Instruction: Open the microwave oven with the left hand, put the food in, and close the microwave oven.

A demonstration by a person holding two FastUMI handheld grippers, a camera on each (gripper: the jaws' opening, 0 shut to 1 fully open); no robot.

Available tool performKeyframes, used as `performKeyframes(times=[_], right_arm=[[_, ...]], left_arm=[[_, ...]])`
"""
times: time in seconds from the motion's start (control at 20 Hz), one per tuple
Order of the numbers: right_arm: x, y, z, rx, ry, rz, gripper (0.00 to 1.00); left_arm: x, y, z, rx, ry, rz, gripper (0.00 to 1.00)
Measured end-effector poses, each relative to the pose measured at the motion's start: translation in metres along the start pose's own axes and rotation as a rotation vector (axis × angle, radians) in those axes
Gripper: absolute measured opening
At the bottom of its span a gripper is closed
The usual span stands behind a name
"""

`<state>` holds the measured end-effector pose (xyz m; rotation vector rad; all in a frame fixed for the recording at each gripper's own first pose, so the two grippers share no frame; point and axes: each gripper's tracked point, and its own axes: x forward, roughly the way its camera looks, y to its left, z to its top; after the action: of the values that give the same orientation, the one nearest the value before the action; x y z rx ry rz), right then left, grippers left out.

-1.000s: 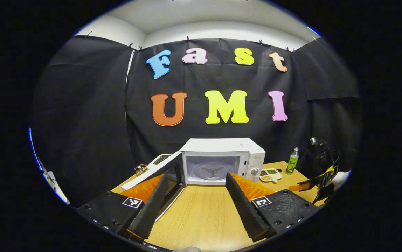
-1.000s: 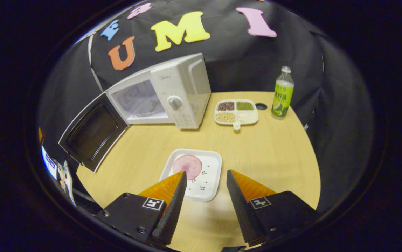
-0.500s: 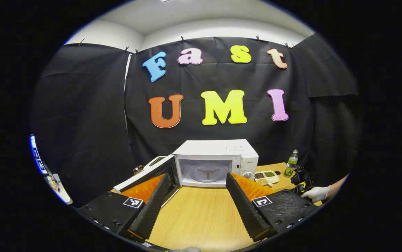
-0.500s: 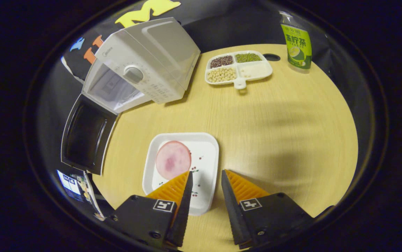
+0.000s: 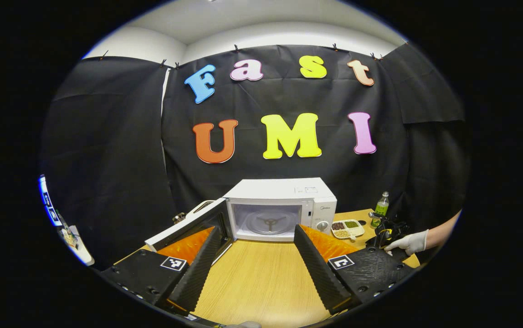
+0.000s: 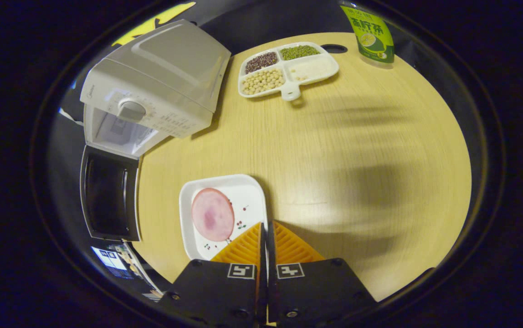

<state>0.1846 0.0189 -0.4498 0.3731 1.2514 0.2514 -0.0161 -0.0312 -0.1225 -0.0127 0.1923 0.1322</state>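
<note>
- Right gripper view: my right gripper (image 6: 266,228) is pinched on the right rim of the white square plate (image 6: 207,189), one finger on each side of the edge.
- A round pink slice of meat (image 6: 212,214) lies on that plate, in front of the microwave oven (image 6: 161,86).
- The microwave door (image 6: 109,193) hangs wide open.
- A divided dish of beans (image 6: 287,68) sits right of the microwave; a green bottle (image 6: 368,34) stands beyond it.
- Left gripper view: my left gripper (image 5: 257,259) is spread wide, holding nothing, facing the microwave's open cavity (image 5: 268,221).
</note>
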Motion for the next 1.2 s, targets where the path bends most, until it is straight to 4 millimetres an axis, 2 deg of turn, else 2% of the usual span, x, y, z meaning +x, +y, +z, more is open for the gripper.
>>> performKeyframes(times=[0.15, 0.3, 0.45, 0.5, 0.6, 0.75, 0.9, 1.0, 1.05, 1.1, 1.2], right_arm=[[0.001, 0.000, 0.000, -0.029, 0.011, 0.006, 0.04], [-0.001, 0.000, -0.003, 0.024, 0.014, 0.006, 0.04], [-0.006, 0.014, -0.009, 0.087, -0.031, 0.036, 0.04], [-0.013, 0.022, -0.008, 0.103, -0.061, 0.042, 0.00], [-0.022, 0.036, -0.006, 0.113, -0.115, 0.051, 0.04], [-0.034, 0.069, 0.001, 0.134, -0.210, 0.077, 0.04], [-0.035, 0.109, 0.009, 0.196, -0.297, 0.121, 0.04], [-0.030, 0.142, 0.012, 0.260, -0.340, 0.176, 0.03], [-0.026, 0.158, 0.014, 0.298, -0.362, 0.202, 0.00], [-0.019, 0.172, 0.017, 0.337, -0.388, 0.221, 0.03], [-0.006, 0.197, 0.024, 0.410, -0.460, 0.230, 0.04]], left_arm=[[0.011, 0.002, -0.003, -0.014, -0.009, -0.048, 0.97], [0.024, 0.016, -0.005, -0.022, -0.016, -0.088, 0.97], [0.032, 0.041, -0.007, -0.026, -0.029, -0.100, 0.97], [0.034, 0.048, -0.008, -0.028, -0.031, -0.106, 0.97], [0.037, 0.060, -0.013, -0.026, -0.022, -0.122, 0.97], [0.040, 0.080, -0.019, -0.020, -0.004, -0.144, 0.97], [0.043, 0.097, -0.023, -0.009, 0.014, -0.164, 0.97], [0.046, 0.107, -0.025, 0.005, 0.027, -0.176, 0.97], [0.047, 0.112, -0.027, 0.019, 0.035, -0.177, 0.97], [0.048, 0.117, -0.029, 0.032, 0.040, -0.178, 0.97], [0.053, 0.123, -0.027, 0.045, 0.041, -0.183, 0.97]])
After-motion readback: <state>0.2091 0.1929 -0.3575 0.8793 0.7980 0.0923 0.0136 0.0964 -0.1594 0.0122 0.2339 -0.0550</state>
